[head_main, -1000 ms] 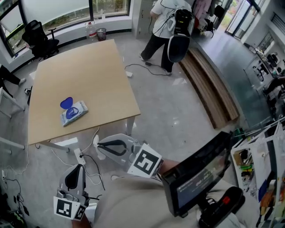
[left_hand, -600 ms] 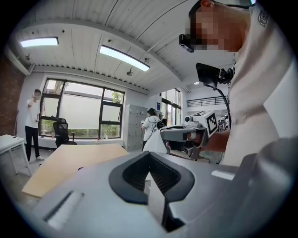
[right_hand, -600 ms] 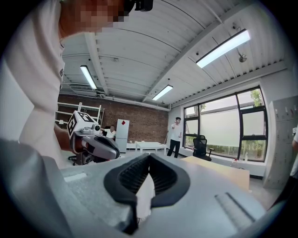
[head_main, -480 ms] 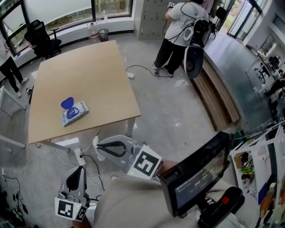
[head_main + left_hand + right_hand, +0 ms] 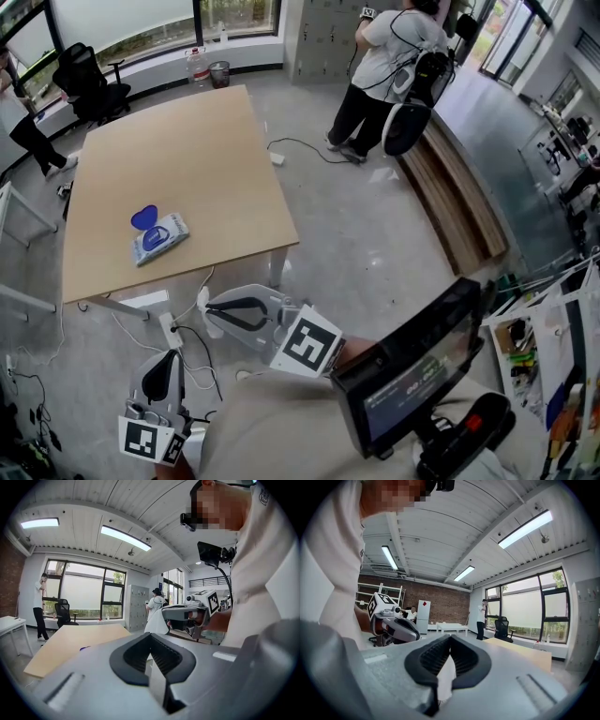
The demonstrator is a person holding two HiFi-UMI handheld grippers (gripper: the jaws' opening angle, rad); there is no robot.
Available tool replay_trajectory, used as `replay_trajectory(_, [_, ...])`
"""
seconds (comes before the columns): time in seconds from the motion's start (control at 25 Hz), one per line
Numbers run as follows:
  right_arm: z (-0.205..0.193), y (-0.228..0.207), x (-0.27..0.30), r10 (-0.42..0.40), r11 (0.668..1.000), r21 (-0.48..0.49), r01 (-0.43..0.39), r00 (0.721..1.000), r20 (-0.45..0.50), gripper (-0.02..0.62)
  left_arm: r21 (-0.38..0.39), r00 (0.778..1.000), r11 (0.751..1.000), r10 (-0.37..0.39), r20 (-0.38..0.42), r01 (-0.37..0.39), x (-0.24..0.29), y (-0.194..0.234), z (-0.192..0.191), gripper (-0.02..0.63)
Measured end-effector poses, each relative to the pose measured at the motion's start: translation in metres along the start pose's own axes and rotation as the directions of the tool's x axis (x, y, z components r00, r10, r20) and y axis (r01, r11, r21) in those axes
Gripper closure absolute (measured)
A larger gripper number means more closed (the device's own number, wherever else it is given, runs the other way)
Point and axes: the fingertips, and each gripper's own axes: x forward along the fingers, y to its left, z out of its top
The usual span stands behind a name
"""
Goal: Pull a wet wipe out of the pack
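Status: wipe pack lies flat on the table, left side, close to the near edge. Its blue flip lid is swung open toward the far-left. Whether a wipe tab pokes out of the opening is too small to tell.

Left gripper: clenched, tips meeting, nothing gripped. Right gripper: same, closed and empty. Both sit low by the body, over the floor, well apart from the pack.

Handling, my read:
- The pack is soft film and light, and probably slick on the wood. It will likely slide or lift with the wipe if pulled one-handed.
- Pin it with one gripper on the body, at the end away from the lid and clear of the opening. Press gently, since the film dents.
- The wipe is thin, damp and limp, and tears if snatched. Pinch whatever shows at the opening beside the lid hinge and draw it up slowly.
- Risk: the next wipe may trail out with it.
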Motion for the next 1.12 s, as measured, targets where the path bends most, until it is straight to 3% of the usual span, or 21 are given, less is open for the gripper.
replay_trajectory(1.12, [-0.01,-0.001,0.019,0.005,1.0,0.0,-0.005,1.0,-0.03,0.592,-0.023,1.0,1.0,-0.01,-0.005,0.01,0.003,0.017,-0.013,0.606])
